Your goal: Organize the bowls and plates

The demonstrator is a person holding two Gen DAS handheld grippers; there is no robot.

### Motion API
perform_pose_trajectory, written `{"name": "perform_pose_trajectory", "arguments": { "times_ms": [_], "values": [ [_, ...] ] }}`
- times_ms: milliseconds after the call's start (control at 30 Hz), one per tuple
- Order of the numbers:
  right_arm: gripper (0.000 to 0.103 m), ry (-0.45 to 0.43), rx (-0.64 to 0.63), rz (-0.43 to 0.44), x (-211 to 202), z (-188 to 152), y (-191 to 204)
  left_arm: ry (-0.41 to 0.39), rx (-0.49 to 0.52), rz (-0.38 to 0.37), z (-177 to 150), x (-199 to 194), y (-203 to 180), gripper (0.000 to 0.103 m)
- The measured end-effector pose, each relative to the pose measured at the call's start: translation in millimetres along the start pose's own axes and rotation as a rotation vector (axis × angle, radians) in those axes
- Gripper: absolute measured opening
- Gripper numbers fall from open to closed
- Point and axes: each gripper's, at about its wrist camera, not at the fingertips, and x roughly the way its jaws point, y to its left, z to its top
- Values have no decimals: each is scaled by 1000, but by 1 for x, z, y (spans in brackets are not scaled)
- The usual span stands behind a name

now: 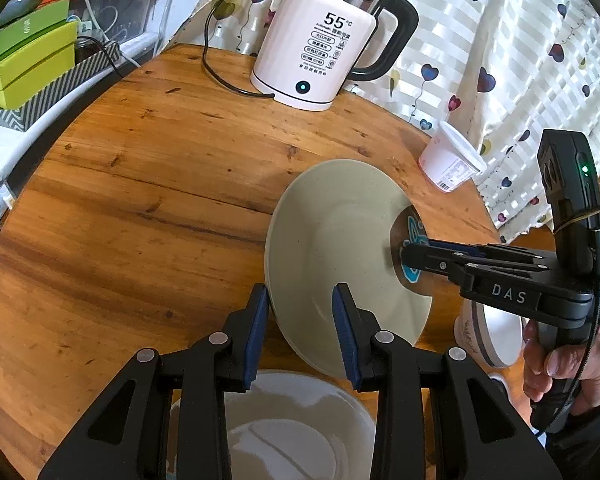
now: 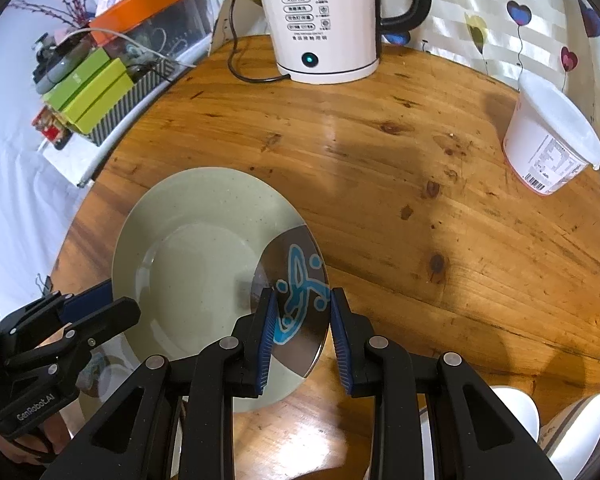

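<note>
A pale green deep plate (image 1: 332,240) hangs tilted above the round wooden table (image 1: 140,200), held from both sides. My left gripper (image 1: 302,292) is shut on its near left rim. In the right wrist view the left gripper (image 2: 116,304) has one finger over the rim and one under it. My right gripper (image 2: 304,292) is shut on the opposite rim, on a grey patch with a blue fish drawing (image 2: 296,300). Below the left gripper a white plate (image 1: 292,432) lies flat. A white bowl with a dark band (image 1: 496,332) stands under the right gripper (image 1: 404,256).
A white electric kettle (image 1: 320,48) with its cord stands at the back of the table. A lidded white tub (image 2: 548,140) sits near the right edge. Green boxes (image 1: 28,64) are stacked off the table at left. More white bowls (image 2: 516,404) show at the bottom right. A heart-patterned curtain (image 1: 500,40) hangs behind.
</note>
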Motion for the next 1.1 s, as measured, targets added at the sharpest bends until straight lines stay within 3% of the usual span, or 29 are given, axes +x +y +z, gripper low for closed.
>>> {"name": "perform_pose_trajectory", "arguments": {
  "times_ms": [333, 1100],
  "values": [
    [26, -13, -28, 5, -18, -10, 20, -23, -13, 11, -10, -25, 4, 34],
    [26, 35, -91, 61, -25, -69, 74, -33, -59, 65, -67, -75, 27, 35]
  ]
}}
